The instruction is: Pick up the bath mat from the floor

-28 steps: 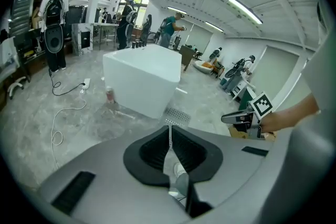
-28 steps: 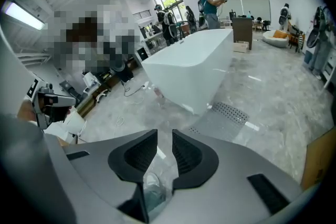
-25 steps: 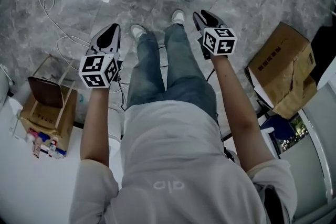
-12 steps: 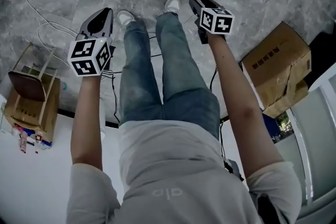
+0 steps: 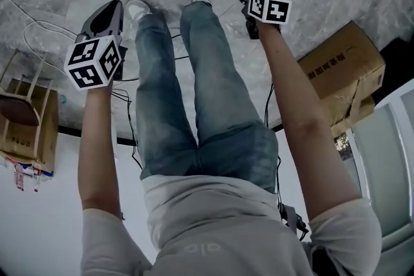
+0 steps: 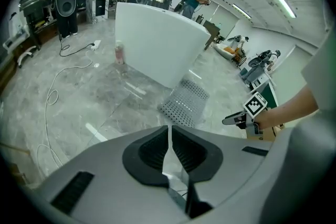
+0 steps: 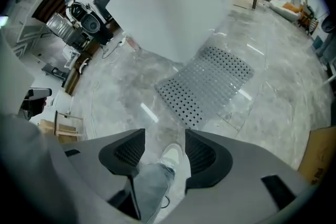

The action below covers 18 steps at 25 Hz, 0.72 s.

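Reach for the mat, not yet made: the bath mat [image 7: 207, 84] lies flat on the floor [image 7: 126, 86] at twelve o'clock, beyond the person's shoe [image 7: 170, 157] and untouched. My left claw [image 6: 169, 131] is pressed together, empty. My right claw [image 7: 163, 139] has just been opening and stands apart, nothing gripped. Next, I judge, both must go forward to the mat's near edge, with the left claw opening first.
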Available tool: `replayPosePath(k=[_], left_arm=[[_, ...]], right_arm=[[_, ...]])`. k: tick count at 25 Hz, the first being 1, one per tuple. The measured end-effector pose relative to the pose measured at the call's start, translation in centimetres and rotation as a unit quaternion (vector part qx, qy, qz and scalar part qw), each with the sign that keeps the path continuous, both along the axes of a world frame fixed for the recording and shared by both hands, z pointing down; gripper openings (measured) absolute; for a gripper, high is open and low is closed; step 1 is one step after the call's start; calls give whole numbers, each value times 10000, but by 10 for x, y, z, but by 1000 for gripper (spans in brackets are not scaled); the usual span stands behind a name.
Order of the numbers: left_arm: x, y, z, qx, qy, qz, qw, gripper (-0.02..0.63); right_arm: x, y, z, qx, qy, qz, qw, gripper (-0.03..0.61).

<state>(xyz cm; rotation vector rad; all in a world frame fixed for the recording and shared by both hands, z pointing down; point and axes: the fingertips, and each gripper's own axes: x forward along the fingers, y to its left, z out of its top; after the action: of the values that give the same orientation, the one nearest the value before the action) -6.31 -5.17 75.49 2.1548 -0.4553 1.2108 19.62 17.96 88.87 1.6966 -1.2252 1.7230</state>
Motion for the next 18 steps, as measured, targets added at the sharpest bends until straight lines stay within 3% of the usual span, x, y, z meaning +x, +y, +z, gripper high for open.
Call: replayPosePath(k=[18], left_arm=[[6, 18, 126, -217, -378, -487, 9979, 18]], right_arm=[[23, 7, 156, -383, -580, 41, 9976, 322]])
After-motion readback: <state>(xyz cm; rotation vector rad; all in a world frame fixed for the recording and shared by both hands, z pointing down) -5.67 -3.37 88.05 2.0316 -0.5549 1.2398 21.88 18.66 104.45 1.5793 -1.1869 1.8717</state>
